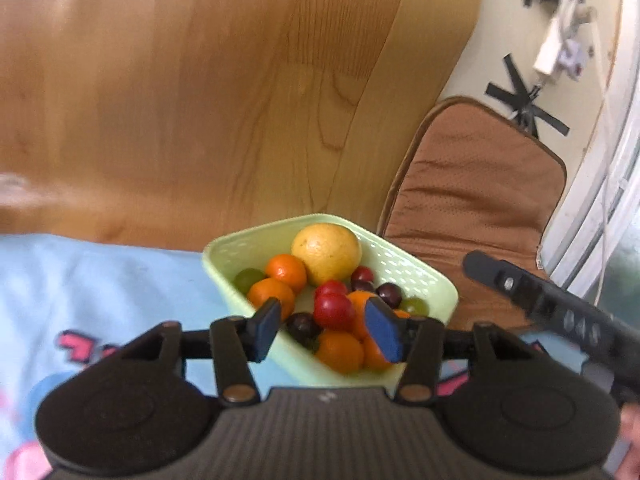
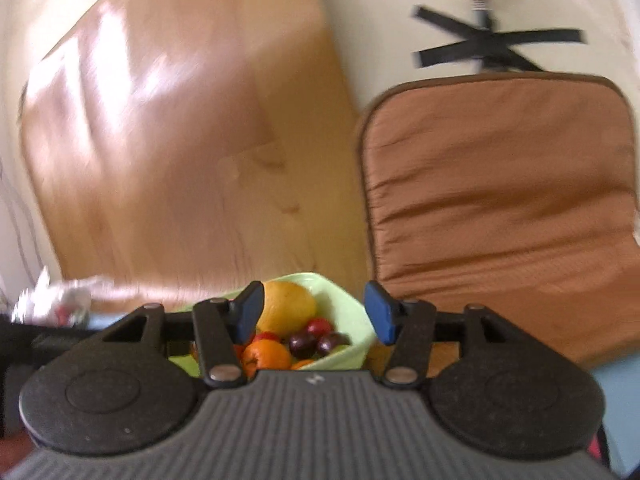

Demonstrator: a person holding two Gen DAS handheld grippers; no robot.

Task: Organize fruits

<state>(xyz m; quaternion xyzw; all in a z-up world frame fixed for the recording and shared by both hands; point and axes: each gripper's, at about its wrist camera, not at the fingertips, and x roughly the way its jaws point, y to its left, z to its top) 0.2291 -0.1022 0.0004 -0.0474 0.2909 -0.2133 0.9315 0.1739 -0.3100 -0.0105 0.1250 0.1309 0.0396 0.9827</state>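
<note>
While fruit basket (image 1: 420, 276) sits on cloth (image 1: 100, 280), chair cushion (image 1: 480, 184) just beside.

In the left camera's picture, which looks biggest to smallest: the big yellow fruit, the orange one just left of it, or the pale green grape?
1. Round yellow fruit
2. Small orange citrus
3. Pale green grape

All sit close together, so nearness hardly skews this.

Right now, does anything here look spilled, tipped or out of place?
Nothing stands out. The green basket sits level on the blue cloth, all the fruit inside it, a big yellow fruit on top. No fruit seen on the table.
</note>
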